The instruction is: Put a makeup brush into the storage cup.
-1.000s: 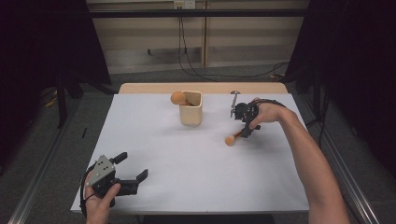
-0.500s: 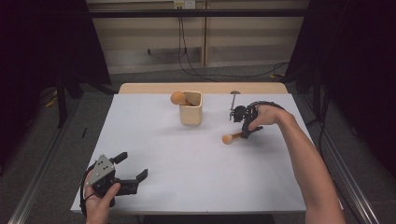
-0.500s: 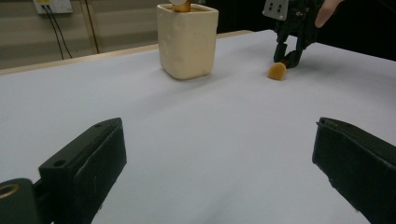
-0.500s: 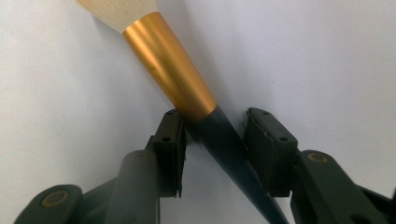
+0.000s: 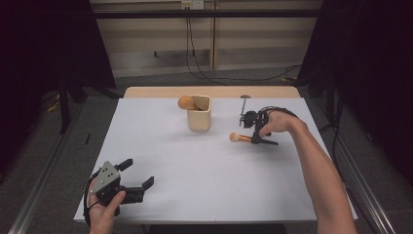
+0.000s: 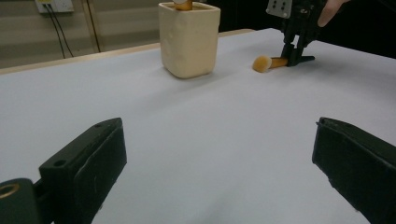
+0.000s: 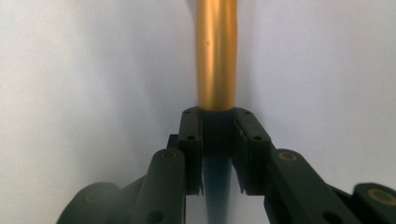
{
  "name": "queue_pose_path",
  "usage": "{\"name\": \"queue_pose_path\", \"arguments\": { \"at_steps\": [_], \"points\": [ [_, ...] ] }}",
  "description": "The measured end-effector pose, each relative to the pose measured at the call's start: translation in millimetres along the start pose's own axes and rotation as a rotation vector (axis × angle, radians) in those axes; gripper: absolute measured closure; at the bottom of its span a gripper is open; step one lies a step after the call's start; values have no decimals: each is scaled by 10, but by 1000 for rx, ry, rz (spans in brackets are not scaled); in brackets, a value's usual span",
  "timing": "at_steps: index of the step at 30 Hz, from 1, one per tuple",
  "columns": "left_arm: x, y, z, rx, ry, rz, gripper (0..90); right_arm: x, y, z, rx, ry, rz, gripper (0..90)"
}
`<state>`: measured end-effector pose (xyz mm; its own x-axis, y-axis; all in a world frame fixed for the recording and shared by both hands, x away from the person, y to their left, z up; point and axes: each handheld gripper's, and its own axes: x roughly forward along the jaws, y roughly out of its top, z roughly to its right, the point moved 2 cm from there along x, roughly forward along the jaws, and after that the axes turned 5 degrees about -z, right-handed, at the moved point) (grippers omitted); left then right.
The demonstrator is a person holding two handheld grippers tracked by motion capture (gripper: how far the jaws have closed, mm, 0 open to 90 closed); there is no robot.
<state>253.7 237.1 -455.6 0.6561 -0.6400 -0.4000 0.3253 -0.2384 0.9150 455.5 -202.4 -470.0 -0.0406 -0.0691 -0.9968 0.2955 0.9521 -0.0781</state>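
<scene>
My right gripper [image 5: 254, 139] has just closed its jaws on the gold handle of the brush [image 7: 215, 56]. The brush lies on the table [image 5: 204, 165]. My left gripper [image 5: 138, 178] rests wide open, holding nothing.

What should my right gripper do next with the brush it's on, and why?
Probably lift it a little off the table. The right gripper has just been closing and its jaws now clamp the golden handle of the makeup brush, which lies flat on the white table. The beige cup to its left already holds a similar brush, so that looks like the destination.
</scene>
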Motion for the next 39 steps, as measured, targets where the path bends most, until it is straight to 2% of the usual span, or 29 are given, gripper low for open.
{"name": "queue_pose_path", "arguments": {
  "at_steps": [2,8,12,15,20,21,23,27,31,37,39],
  "points": [
    [5,-5,-6,-3,3,-3,29,-2,-3,-8,10,-4,-1,754],
    [12,-1,-9,-1,3,-5,29,-1,-75,8,60,17,58,755],
    [15,-3,-12,-4,5,-5,29,0,-128,-1,84,-7,114,755],
    [11,-8,-14,-9,12,-9,29,-38,-204,-3,134,-13,172,755],
    [3,-7,-15,-12,13,-5,30,-117,-307,11,181,-20,247,755],
    [5,-7,-14,-14,12,-4,29,-135,-315,7,199,-35,264,755],
    [8,-8,-16,-14,11,-6,30,-169,-322,-37,202,-11,285,755],
    [11,-14,-27,-20,7,-8,29,-206,-349,-81,223,-17,341,755],
    [2,-14,-31,-20,13,-7,29,-245,-366,-147,286,-28,422,755],
    [3,-11,-24,-14,9,-8,28,-320,-377,-282,333,-72,518,755],
    [7,-13,-26,-17,11,-8,29,-345,-384,-308,368,-65,554,754]
  ]
}}
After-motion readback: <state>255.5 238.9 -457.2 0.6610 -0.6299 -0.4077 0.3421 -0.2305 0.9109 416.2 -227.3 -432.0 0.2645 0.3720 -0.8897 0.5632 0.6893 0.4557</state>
